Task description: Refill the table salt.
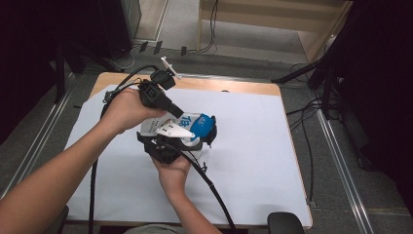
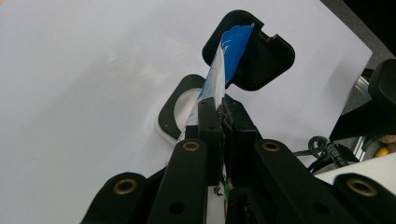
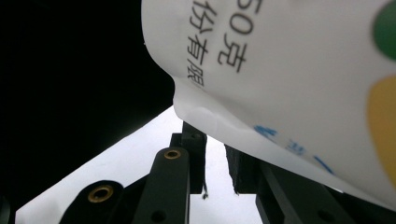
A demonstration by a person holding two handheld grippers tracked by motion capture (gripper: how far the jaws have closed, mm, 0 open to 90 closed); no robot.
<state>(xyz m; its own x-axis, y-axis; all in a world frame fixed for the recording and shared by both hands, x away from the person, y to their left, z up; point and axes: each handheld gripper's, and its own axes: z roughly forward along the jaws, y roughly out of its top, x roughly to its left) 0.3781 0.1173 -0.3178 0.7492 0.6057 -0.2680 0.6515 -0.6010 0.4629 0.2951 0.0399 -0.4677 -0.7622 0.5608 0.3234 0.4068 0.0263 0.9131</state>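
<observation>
Both my grippers, left (image 2: 223, 114) and right (image 1: 168, 146), clench one pouch (image 1: 187, 127) mid-table (image 1: 253, 161); hands hide most of it.

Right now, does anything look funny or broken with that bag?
Nothing looks spilled or torn. The white plastic bag with blue top is off the table, pinched on its edge by the left tongs, while the right tongs hold its lower rim. The white table cover looks clean.

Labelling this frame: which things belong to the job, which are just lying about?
In use:
- white plastic pouch with blue top
- left gripper, shut on its edge
- right gripper, at its lower edge

Lying about:
- white paper sheet over the wooden table
- black floor cables
</observation>
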